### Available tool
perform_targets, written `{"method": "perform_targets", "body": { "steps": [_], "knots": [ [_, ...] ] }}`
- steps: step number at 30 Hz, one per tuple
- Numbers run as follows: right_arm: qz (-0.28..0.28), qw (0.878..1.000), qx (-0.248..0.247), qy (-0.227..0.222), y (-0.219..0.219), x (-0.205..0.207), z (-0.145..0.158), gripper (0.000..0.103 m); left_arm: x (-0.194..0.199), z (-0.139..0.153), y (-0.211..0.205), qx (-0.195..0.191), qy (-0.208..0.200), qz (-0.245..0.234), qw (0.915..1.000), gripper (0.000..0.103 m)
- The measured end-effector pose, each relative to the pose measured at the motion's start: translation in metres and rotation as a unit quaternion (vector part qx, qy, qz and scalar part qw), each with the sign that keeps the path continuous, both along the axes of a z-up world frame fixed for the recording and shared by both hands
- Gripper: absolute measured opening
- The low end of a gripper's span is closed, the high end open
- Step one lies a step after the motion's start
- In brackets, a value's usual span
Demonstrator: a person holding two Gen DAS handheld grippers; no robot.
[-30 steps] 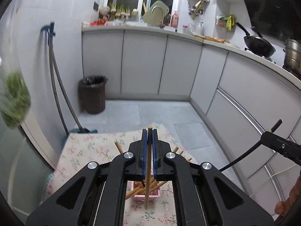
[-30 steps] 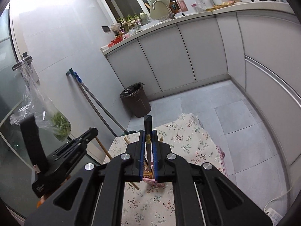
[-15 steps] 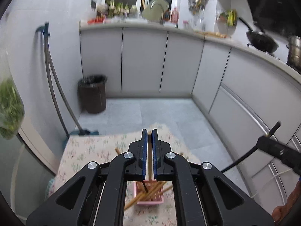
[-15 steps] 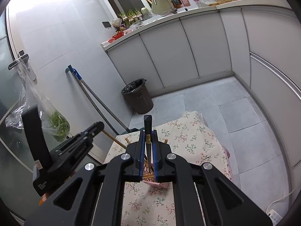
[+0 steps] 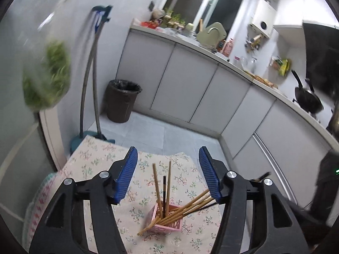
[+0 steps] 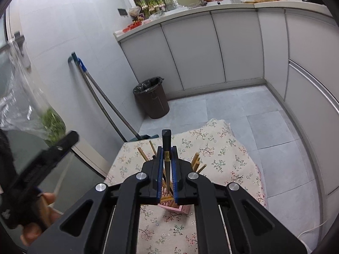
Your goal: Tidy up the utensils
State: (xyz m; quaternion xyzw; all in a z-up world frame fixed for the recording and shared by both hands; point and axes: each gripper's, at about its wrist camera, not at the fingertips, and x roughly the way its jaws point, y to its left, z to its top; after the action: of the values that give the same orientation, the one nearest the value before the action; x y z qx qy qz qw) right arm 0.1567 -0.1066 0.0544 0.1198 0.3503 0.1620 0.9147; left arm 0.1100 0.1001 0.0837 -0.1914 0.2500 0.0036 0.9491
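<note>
Blue pads line the left gripper, whose jaws stand wide apart with nothing between them, hanging above the pink basket on the flowered tablecloth. That basket holds a bundle of wooden chopsticks: two stand nearly upright with one dark chopstick between them, while the others lean out over its right rim and one tip pokes out low on the left.

From the right wrist view, the right gripper has its jaws drawn narrow, clamped on a black chopstick that stands upright between the pads, its thick square end rising above the fingertips and its thin end pointing down toward the basket. Wooden sticks fan out on both sides of the jaws. At the left edge, the other gripper's body shows blurred, with the person's hand under it.

Beyond the table lie grey floor tiles, a brown bin with a black liner, and a mop leaning on the wall. A bag of greens hangs at the left. Farthest back run grey cabinets under a crowded counter.
</note>
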Motion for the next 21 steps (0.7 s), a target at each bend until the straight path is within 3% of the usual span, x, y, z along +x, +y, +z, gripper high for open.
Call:
{"method": "perform_targets", "body": {
  "steps": [5,8,10,11,13,15,18,19,21],
  "knots": [
    [0.011,1.000,-0.012,0.006,0.032,0.018,-0.042,0.010,0.003,-0.024,0.010,0.005,0.028,0.014,0.9995,0.060],
    [0.016,1.000,-0.004,0.025,0.040,0.027,-0.067,0.019,-0.006,-0.025,0.015,0.025,0.013,0.045,0.9986,0.077],
    [0.015,1.000,0.004,0.027,0.038,0.024,-0.073,0.027,-0.010,-0.021,0.013,0.050,0.005,0.063,0.9968,0.094],
    [0.009,1.000,0.008,0.021,0.035,0.020,-0.072,0.034,-0.013,-0.019,0.010,0.064,0.004,0.069,0.9956,0.097],
    [-0.007,1.000,0.009,-0.002,0.024,0.009,-0.065,0.046,-0.017,-0.015,0.003,0.098,0.004,0.077,0.9922,0.096],
    [-0.027,0.999,0.000,-0.028,0.015,-0.004,-0.057,0.068,-0.023,-0.012,-0.010,0.136,-0.002,0.086,0.9869,0.096],
    [-0.068,0.995,-0.006,-0.073,-0.008,-0.030,-0.045,0.097,-0.035,-0.010,-0.038,0.217,-0.006,0.124,0.9684,0.096],
    [-0.081,0.993,-0.005,-0.086,-0.015,-0.037,-0.043,0.097,-0.038,-0.011,-0.048,0.238,0.001,0.130,0.9624,0.096],
    [-0.113,0.988,-0.009,-0.101,-0.029,-0.051,-0.040,0.097,-0.044,-0.015,-0.057,0.231,0.004,0.111,0.9665,0.096]
  ]
}}
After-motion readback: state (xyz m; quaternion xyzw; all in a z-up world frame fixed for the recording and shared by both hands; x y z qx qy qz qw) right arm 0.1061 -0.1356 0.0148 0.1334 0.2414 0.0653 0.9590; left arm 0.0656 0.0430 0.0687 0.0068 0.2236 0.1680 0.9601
